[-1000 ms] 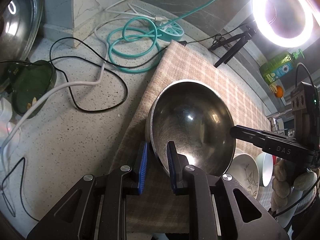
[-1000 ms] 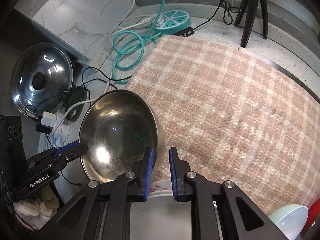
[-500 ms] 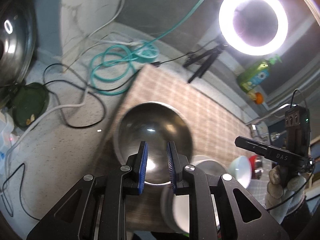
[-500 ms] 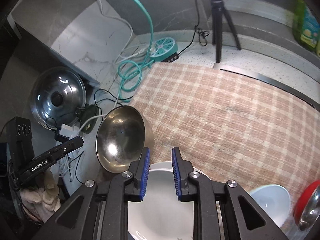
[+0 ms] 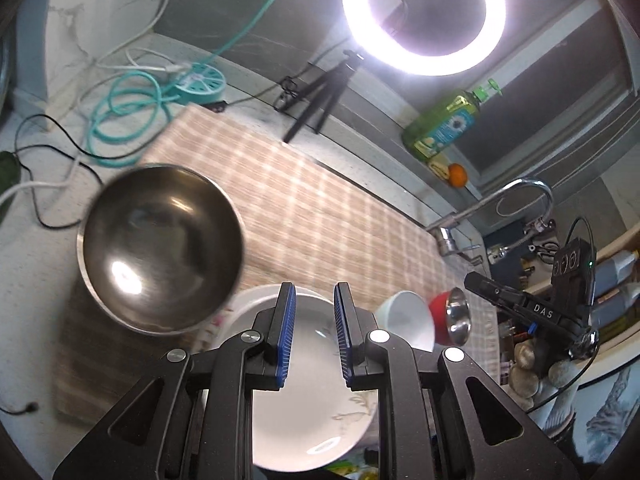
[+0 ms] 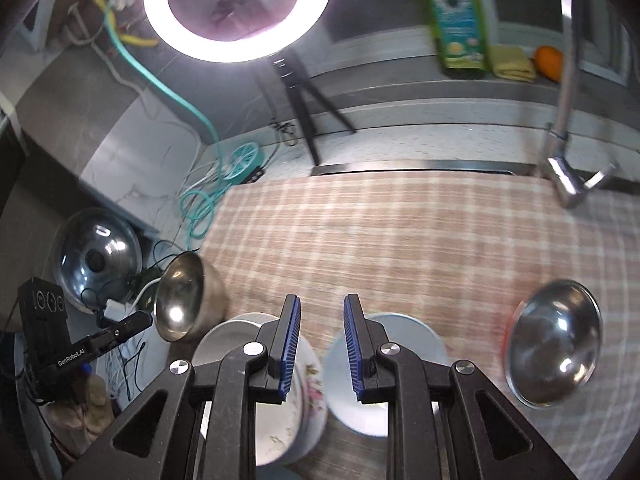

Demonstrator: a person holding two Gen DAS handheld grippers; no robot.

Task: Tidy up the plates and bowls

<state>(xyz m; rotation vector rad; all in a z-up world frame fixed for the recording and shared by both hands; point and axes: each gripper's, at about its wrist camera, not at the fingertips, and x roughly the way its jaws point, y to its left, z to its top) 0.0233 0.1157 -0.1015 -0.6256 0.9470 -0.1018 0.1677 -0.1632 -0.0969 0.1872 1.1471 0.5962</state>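
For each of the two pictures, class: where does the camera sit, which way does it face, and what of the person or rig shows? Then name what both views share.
Left wrist: sits on the left gripper, looking down over the white plate toward the steel bowl; the right gripper in a gloved hand shows.
Right wrist: sits on the right gripper, looking down at the checked cloth; the left gripper shows.
Shared: steel bowl, white plate, ring light, green bottle, faucet.
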